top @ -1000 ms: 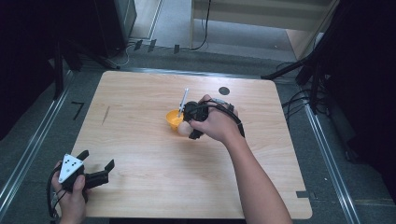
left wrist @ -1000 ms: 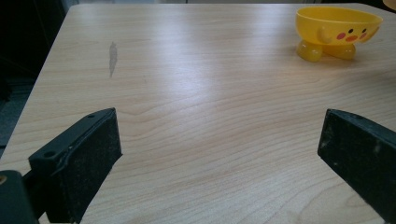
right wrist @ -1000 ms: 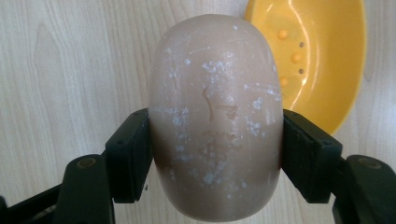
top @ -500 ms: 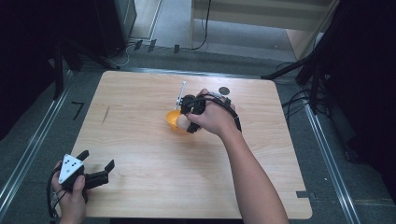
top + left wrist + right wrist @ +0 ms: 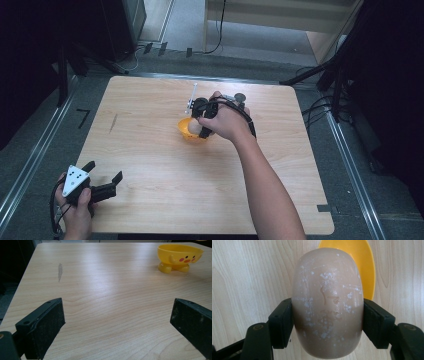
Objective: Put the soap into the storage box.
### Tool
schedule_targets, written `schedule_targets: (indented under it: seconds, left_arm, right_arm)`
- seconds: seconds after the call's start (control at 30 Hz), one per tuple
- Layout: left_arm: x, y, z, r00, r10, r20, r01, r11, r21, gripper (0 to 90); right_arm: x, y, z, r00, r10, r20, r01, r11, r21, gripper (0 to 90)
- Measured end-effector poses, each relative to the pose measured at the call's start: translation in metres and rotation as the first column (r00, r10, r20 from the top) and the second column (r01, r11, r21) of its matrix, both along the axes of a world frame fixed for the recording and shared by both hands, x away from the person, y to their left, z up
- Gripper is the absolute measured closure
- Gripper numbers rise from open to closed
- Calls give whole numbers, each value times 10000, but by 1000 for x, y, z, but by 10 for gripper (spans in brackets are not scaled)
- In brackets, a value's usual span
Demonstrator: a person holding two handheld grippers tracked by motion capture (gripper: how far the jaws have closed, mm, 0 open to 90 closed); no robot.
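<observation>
A pale beige oval bar of soap [image 5: 328,302], with white flecks and a stamped mark, sits between the jaws of my right gripper [image 5: 328,320], which is shut on it. Just beyond it lies the yellow bowl [image 5: 365,270]. In the high view, the right gripper [image 5: 198,122] holds the soap [image 5: 194,127] over the yellow bowl [image 5: 187,134] near the table's middle. The bowl [image 5: 178,257] has a duck face and small feet. My left gripper [image 5: 105,171] rests open at the table's front left corner, its jaws wide apart over bare wood [image 5: 117,320].
The wooden table [image 5: 150,150] has a small grey smear [image 5: 60,271] on its left side. A small dark round thing [image 5: 240,96] lies behind the right hand. Cables and dark equipment ring the table on the floor.
The right hand has carried the soap a little to the left and away, from beside the bowl to over it. The left gripper has stayed still.
</observation>
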State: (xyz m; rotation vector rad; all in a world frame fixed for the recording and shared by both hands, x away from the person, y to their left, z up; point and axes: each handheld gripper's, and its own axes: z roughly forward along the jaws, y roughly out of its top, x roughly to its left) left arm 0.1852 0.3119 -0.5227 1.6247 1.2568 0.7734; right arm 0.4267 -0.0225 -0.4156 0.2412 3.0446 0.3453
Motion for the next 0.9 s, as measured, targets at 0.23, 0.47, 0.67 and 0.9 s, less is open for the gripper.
schedule_targets:
  seconds: [0.23, 0.47, 0.67, 0.9]
  left_arm:
    - [0, 0, 0, 10000, -8, -14, 8, 10000, -10, 0]
    - [0, 1, 0, 10000, 15, -27, -15, 10000, -91, 0]
    - [0, 1, 0, 10000, 9, 2, -9, 10000, -90, 0]
    - [0, 1, 0, 10000, 5, -11, -5, 9999, -104, 0]
  right_arm:
    - [7, 5, 0, 10000, -33, -22, 33, 10000, -45, 330]
    - [15, 11, -4, 9996, -242, -142, 240, 9996, -161, 330]
    - [19, 13, -9, 9995, -296, -97, 294, 9992, -259, 330]
    - [23, 14, -13, 9989, -449, -162, 443, 9985, -320, 330]
